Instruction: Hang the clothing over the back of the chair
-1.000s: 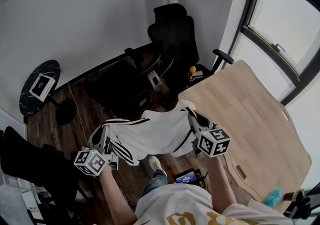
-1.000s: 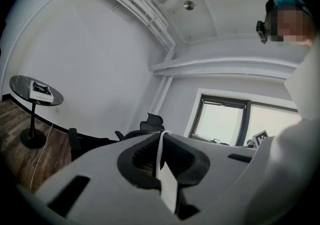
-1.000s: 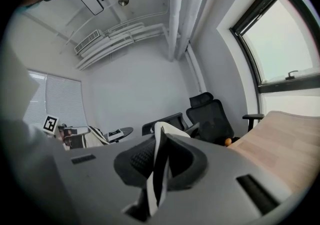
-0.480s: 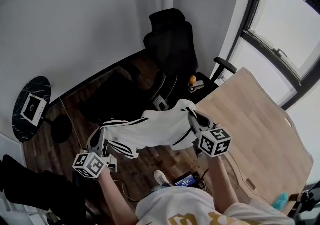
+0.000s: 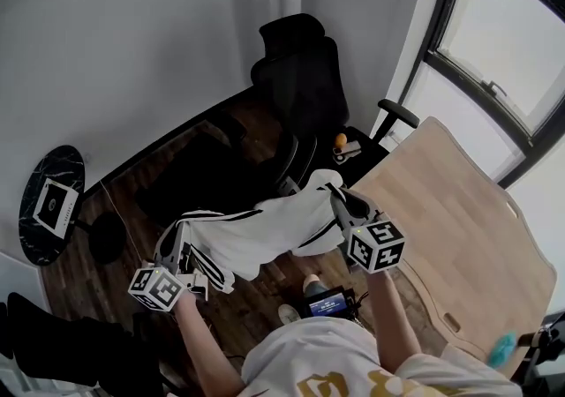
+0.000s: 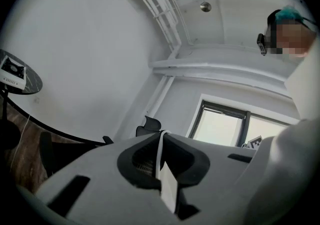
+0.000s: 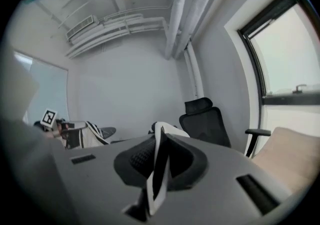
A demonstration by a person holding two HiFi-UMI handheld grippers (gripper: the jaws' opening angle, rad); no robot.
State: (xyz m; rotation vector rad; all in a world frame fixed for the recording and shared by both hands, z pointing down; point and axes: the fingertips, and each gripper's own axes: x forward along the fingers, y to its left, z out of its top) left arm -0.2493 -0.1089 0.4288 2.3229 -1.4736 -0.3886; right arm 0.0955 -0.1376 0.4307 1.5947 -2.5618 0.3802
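Note:
A white garment with black stripes (image 5: 260,235) hangs stretched between my two grippers, above the floor. My left gripper (image 5: 180,250) is shut on its left end, and a thin white fold of the garment (image 6: 161,156) shows pinched between its jaws. My right gripper (image 5: 340,202) is shut on the right end; the black-and-white edge of the garment (image 7: 158,169) sticks up between its jaws. The black office chair (image 5: 298,78) with a headrest stands ahead by the wall, beyond the garment, and shows as the chair (image 7: 206,121) in the right gripper view.
A light wooden table (image 5: 450,219) lies to the right, under a large window (image 5: 503,25). A dark desk (image 5: 212,153) stands left of the chair, a small round black table (image 5: 48,205) at far left. An orange object (image 5: 340,139) sits beside the chair. A device with a screen (image 5: 325,303) lies on the floor.
Both grippers have carried the stretched garment forward toward the chair, and the person has stepped along with them. Both grips stay the same.

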